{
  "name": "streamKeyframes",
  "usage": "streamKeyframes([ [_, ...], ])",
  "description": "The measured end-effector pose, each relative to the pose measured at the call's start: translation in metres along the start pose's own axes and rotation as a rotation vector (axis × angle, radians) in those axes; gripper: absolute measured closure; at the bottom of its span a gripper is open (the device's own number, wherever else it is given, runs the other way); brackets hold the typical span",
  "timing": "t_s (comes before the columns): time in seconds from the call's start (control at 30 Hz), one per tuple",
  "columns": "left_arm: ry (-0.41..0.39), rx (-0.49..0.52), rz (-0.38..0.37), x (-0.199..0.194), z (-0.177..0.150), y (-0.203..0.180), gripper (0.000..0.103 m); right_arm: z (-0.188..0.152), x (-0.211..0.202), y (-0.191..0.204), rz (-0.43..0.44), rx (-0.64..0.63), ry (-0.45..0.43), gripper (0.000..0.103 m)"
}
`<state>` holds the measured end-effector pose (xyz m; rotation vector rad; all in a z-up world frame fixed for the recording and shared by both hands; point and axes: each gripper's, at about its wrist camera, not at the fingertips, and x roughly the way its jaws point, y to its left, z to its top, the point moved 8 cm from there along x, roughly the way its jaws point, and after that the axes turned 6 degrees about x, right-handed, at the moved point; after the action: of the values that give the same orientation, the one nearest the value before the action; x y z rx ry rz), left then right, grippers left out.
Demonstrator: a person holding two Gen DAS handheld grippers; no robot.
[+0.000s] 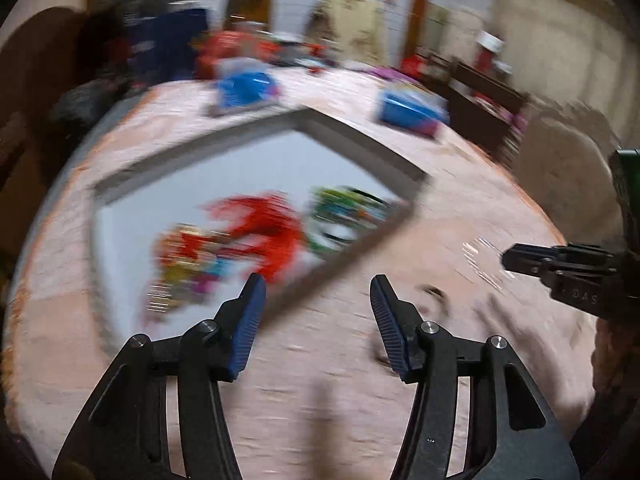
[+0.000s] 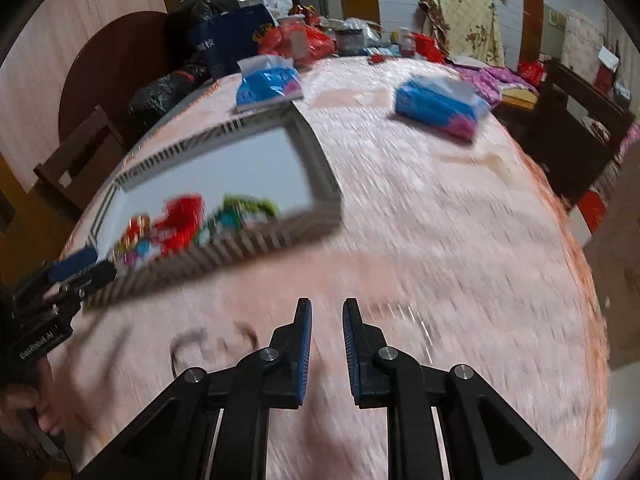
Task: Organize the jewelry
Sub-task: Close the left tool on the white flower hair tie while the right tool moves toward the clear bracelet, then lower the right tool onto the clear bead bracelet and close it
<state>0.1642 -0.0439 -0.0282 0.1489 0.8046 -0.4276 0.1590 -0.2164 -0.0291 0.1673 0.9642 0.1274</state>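
2 grippers are held over a pink tablecloth (image 2: pixel 420 208). The left gripper (image 1: pixel 318 300) is spread wide with nothing between its pads; the right gripper (image 2: pixel 326 320) is parted narrowly, also empty. Blurred jewelry (image 2: pixel 176 220), red, green and multicoloured, is seen heaped in a grey slatted tray (image 2: pixel 240 240) with a pale floor.

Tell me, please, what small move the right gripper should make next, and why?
Probably ease the right gripper onto the thin glinting piece on the pink tablecloth just ahead. Its jaws stand slightly apart and empty, and the tray already holds colourful items. Blur hides what the piece is.
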Motion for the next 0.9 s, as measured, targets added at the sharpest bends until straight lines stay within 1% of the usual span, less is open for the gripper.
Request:
streamKeyframes([
  [0.03, 0.014, 0.027, -0.023, 0.006, -0.003, -0.012, 0.049, -0.007, -0.003, -0.004, -0.002, 0.01, 0.003, 0.089],
  [0.1, 0.044, 0.066, -0.053, 0.021, -0.006, -0.03, 0.049, -0.032, -0.009, -0.022, -0.006, 0.068, 0.016, 0.089],
  [0.23, 0.092, 0.102, -0.063, 0.044, -0.008, -0.05, 0.049, -0.062, -0.011, -0.043, -0.01, 0.159, 0.031, 0.089],
  [0.3, 0.106, 0.12, -0.065, 0.051, -0.009, -0.056, 0.049, -0.068, -0.009, -0.046, -0.013, 0.185, 0.044, 0.089],
  [0.33, 0.112, 0.128, -0.072, 0.054, -0.009, -0.059, 0.049, -0.066, -0.009, -0.044, -0.003, 0.188, 0.037, 0.089],
  [0.4, 0.102, 0.145, -0.054, 0.059, -0.009, -0.064, 0.048, -0.066, -0.008, -0.042, 0.031, 0.198, 0.036, 0.089],
  [0.47, 0.102, 0.141, -0.056, 0.061, -0.008, -0.066, 0.047, -0.067, -0.006, -0.042, 0.055, 0.216, 0.04, 0.088],
  [0.53, 0.096, 0.151, -0.038, 0.064, -0.008, -0.067, 0.044, -0.068, -0.007, -0.044, 0.074, 0.245, 0.034, 0.088],
  [0.6, 0.096, 0.166, -0.023, 0.065, -0.007, -0.069, 0.047, -0.067, -0.007, -0.047, 0.091, 0.268, 0.035, 0.088],
  [0.63, 0.091, 0.157, -0.03, 0.064, -0.008, -0.07, 0.057, -0.066, -0.006, -0.046, 0.094, 0.274, 0.035, 0.088],
  [0.67, 0.087, 0.159, -0.031, 0.062, -0.008, -0.071, 0.069, -0.066, -0.007, -0.047, 0.094, 0.279, 0.035, 0.088],
  [0.73, 0.083, 0.167, -0.024, 0.059, -0.011, -0.073, 0.069, -0.064, -0.008, -0.051, 0.087, 0.288, 0.027, 0.088],
  [0.9, 0.08, 0.112, -0.036, 0.045, -0.023, -0.064, 0.069, -0.052, -0.011, -0.054, 0.106, 0.291, -0.007, 0.088],
])
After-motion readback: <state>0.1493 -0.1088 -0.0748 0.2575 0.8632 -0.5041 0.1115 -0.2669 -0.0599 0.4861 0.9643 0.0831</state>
